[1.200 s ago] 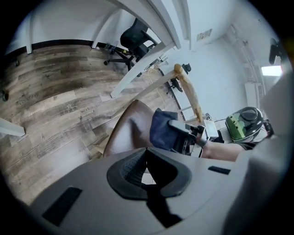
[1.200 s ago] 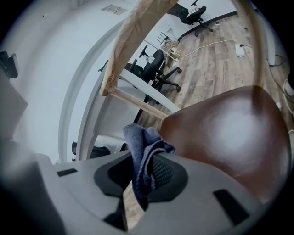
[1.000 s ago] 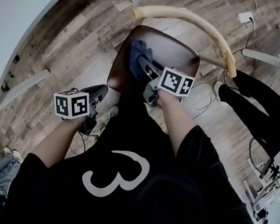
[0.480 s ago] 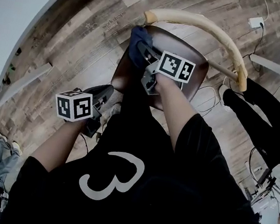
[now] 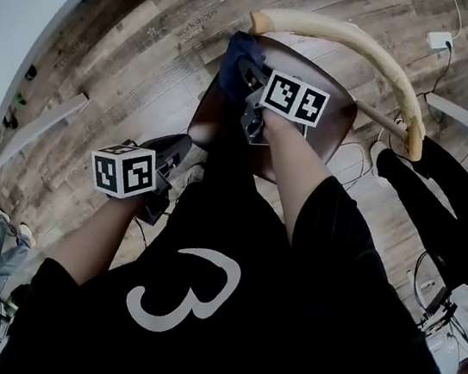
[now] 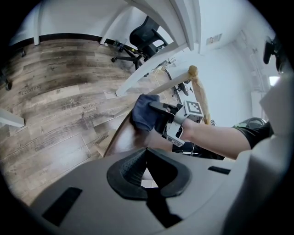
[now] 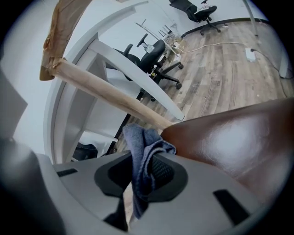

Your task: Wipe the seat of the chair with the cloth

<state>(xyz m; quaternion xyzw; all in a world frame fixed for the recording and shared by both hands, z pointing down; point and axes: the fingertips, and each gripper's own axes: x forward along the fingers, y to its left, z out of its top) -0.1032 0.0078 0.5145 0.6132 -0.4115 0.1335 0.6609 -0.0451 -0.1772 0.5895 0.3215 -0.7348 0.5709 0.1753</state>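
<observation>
With the right gripper (image 5: 248, 78), pinches a bunched blue cloth (image 5: 237, 62) — soft, woven-looking fabric, crumpled into folds, squeezed between the black ribbed pads (image 7: 161, 170), a loose tail hanging down past them. Sets that cloth at the far-left edge of the chair seat (image 5: 328, 126), just beside the near end of the backrest rail (image 5: 372, 52); seen from the left gripper view, appears to touch the rim there.

Seat: a smooth, glossy brown slab with rounded corners, gleaming with pale reflections in the right gripper view. Rail: a pale, matte wooden arc curving around the seat's far side, carried on a round pale spindle (image 7: 105, 94).

Holds the left gripper (image 5: 168, 153) low, off the seat's near-left edge and well apart from the cloth — jaws pressed together at the tips, nothing between them, only a small wedge of light showing behind. Carries a white cube (image 5: 295, 99) with black square markers on top of each gripper.

Underneath, grey-brown wood-plank flooring (image 5: 115, 51), grain and seams plain to see. Farther off in the right gripper view, a white slanted table beam (image 7: 133, 78) and black office chairs (image 7: 156, 53) on castors. On the floor past the rail in the head view, a white power strip (image 5: 437, 38) with a thin cable trailing from it.
</observation>
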